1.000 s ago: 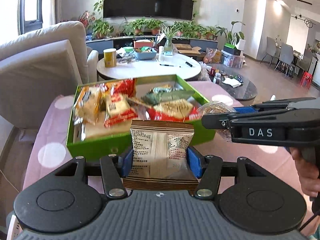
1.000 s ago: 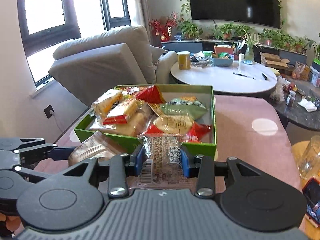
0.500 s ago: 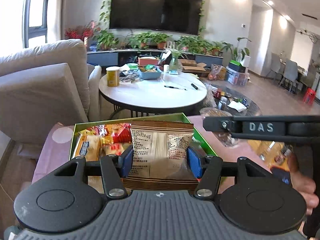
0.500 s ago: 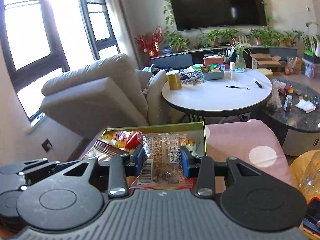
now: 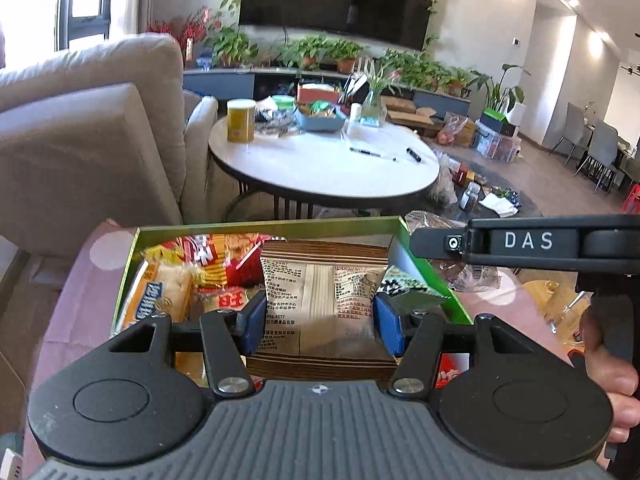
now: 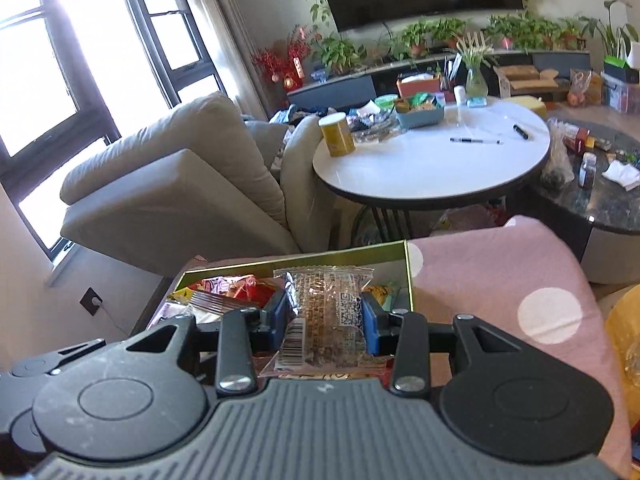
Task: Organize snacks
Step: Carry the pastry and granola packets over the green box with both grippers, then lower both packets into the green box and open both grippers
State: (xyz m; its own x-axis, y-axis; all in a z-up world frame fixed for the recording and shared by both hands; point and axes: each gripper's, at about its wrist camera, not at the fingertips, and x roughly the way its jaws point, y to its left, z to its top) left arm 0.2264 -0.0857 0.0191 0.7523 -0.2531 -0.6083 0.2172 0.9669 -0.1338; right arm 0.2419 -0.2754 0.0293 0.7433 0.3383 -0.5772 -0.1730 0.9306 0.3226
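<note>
My left gripper [image 5: 320, 322] is shut on a brown and beige snack packet [image 5: 324, 300] and holds it over the green snack box [image 5: 264, 226], which is full of several wrapped snacks. My right gripper [image 6: 325, 320] is shut on a clear packet of brown snack [image 6: 326, 312] with a barcode and holds it over the same green box [image 6: 407, 276]. The right gripper's black body [image 5: 528, 242] shows at the right of the left wrist view, level with the box's right wall.
The box stands on a pink cloth with white dots [image 6: 500, 280]. A clear bagged snack [image 5: 448, 248] lies right of the box. A beige sofa [image 5: 92, 152] is at the left, a round white table [image 5: 320, 164] with a yellow can behind.
Both grippers have moved forward over the green box, each keeping its packet. The box now lies close under the fingers instead of ahead of them.
</note>
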